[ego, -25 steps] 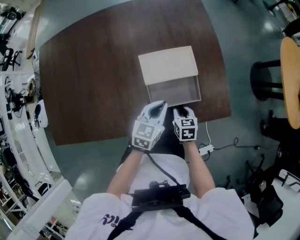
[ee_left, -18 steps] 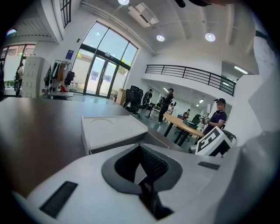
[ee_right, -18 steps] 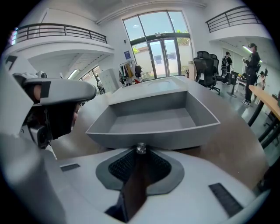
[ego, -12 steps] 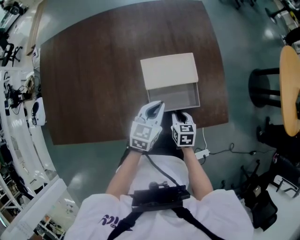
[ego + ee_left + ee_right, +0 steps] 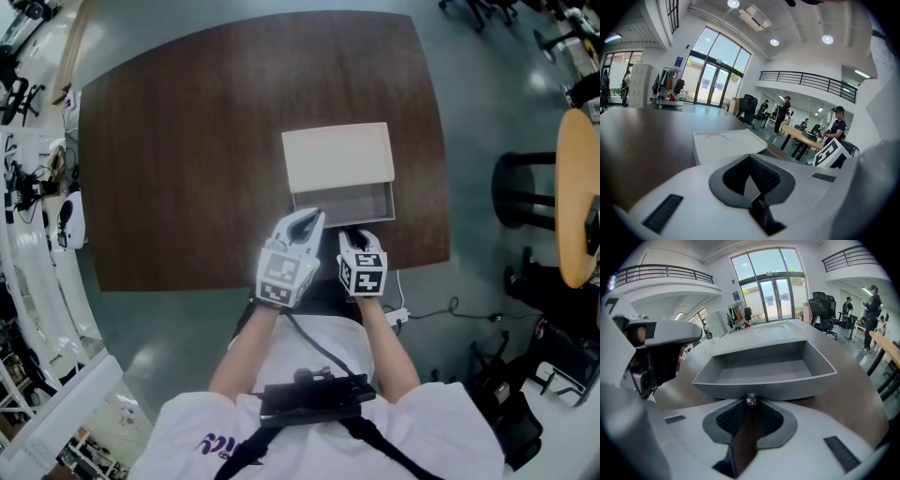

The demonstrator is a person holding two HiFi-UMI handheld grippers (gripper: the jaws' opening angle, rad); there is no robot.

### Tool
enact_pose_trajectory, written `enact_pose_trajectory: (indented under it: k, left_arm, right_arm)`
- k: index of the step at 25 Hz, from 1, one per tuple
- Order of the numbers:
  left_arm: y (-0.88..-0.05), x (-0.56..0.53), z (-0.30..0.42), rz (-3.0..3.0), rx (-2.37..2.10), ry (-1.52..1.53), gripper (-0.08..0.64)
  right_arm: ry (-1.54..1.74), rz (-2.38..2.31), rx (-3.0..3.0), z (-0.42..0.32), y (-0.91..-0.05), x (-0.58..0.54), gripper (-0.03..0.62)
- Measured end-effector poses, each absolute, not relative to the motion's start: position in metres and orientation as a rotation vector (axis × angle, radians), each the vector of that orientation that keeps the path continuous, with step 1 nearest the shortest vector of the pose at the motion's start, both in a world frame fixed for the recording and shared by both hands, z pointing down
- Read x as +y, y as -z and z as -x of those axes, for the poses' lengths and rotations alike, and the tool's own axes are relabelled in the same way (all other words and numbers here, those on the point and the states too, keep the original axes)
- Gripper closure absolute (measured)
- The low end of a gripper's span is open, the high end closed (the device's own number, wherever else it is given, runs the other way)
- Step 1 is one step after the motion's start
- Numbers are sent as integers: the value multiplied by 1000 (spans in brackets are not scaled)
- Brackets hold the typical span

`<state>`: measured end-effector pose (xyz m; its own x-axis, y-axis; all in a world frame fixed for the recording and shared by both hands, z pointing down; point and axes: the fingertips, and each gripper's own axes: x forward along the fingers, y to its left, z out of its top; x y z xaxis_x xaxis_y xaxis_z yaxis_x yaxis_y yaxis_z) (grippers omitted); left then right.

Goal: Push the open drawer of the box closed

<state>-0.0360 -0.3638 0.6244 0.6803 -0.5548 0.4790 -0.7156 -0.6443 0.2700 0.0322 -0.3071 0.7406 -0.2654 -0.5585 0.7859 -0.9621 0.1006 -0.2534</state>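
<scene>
The right hand-held gripper [image 5: 750, 405] clamps the knob [image 5: 750, 399] of the part-open drawer [image 5: 761, 372], the left hand-held gripper [image 5: 750, 158] idles, jaws together, empty — unbraced, the box [image 5: 337, 157] near the front edge of the surface [image 5: 187, 141] may slide instead of closing

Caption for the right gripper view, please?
Right hand-held gripper closed on the knob of the open, empty drawer.

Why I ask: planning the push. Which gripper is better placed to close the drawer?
Right. The right gripper faces the drawer squarely, tips at its knob; the left gripper points aside.
</scene>
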Motion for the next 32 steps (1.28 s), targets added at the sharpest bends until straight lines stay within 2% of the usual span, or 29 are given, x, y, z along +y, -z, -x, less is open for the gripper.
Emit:
enact_pose_trajectory:
  k: [32]
  left_arm:
    - [-627,-397,68,-2355,-1159,-488,551]
  right_arm:
    - [-981,-1417,-1982,-27,-741,-400,517]
